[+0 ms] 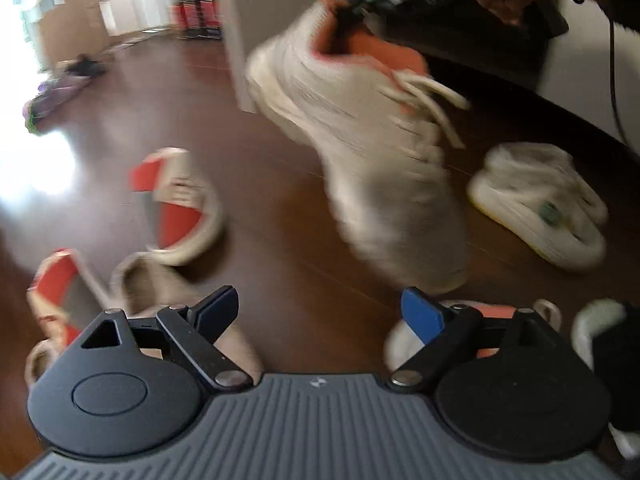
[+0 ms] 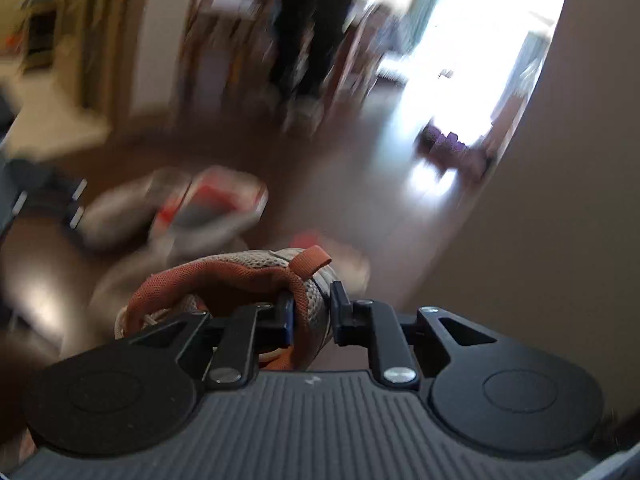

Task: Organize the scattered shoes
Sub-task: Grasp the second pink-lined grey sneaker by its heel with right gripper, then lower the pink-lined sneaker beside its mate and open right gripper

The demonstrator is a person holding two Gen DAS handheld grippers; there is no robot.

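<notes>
My right gripper (image 2: pixel 311 316) is shut on the heel of a beige sneaker with an orange lining (image 2: pixel 240 280). In the left wrist view that sneaker (image 1: pixel 372 152) hangs toe-down above the dark wood floor, held at its orange collar by the right gripper (image 1: pixel 352 4). My left gripper (image 1: pixel 320 312) is open and empty, low over the floor. Two beige slippers with red insoles (image 1: pixel 180 204) (image 1: pixel 56 292) lie to its left. A matching orange-lined sneaker (image 1: pixel 476 320) lies just behind the right finger. A white shoe (image 1: pixel 540 204) lies at the right.
A black and white shoe (image 1: pixel 608 340) sits at the right edge. A pale wall corner (image 1: pixel 236 32) stands behind the hanging sneaker. In the right wrist view, blurred slippers (image 2: pixel 208 208) lie on the floor, a person's dark legs (image 2: pixel 308 24) stand beyond, and a beige wall (image 2: pixel 560 200) fills the right.
</notes>
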